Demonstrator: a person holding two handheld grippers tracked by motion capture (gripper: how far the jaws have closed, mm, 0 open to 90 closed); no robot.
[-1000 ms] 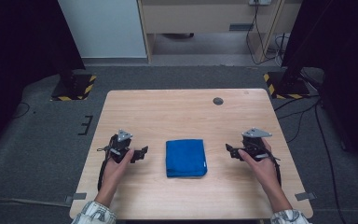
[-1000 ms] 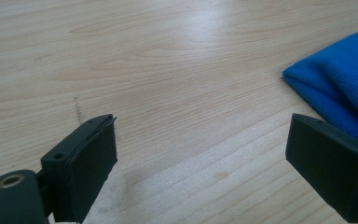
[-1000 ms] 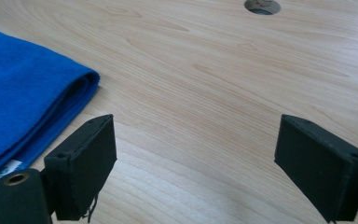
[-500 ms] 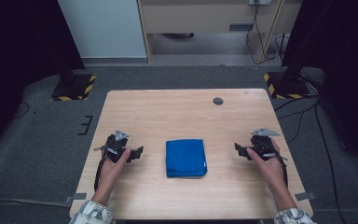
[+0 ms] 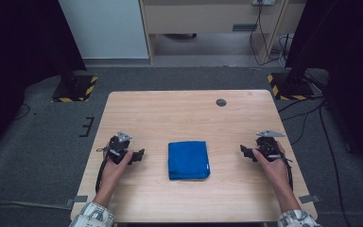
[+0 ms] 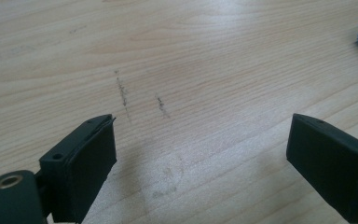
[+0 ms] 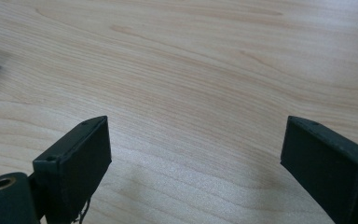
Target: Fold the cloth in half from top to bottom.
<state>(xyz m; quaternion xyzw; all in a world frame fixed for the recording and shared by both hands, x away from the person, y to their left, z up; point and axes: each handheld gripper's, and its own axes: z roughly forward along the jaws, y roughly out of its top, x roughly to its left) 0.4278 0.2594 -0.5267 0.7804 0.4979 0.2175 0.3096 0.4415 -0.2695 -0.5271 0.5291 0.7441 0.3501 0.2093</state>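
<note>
Blue cloth (image 5: pixel 188 160) folded on the table (image 5: pixel 179 113), between two grippers.

Left gripper (image 5: pixel 139 154) and right gripper (image 5: pixel 244 150) rest on the table either side of the cloth, well apart from it, fingers (image 6: pixel 86 163) spread wide and empty over bare wood.

One blue cloth (image 5: pixel 188 160), two claws (image 5: pixel 140 154) (image 5: pixel 244 151), and one dark disc (image 5: pixel 221 102) on one surface (image 5: pixel 170 113).

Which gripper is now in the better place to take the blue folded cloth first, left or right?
Probably the left. In the high view the left gripper sits nearer the blue folded cloth than the right gripper. Both are open and empty.
</note>
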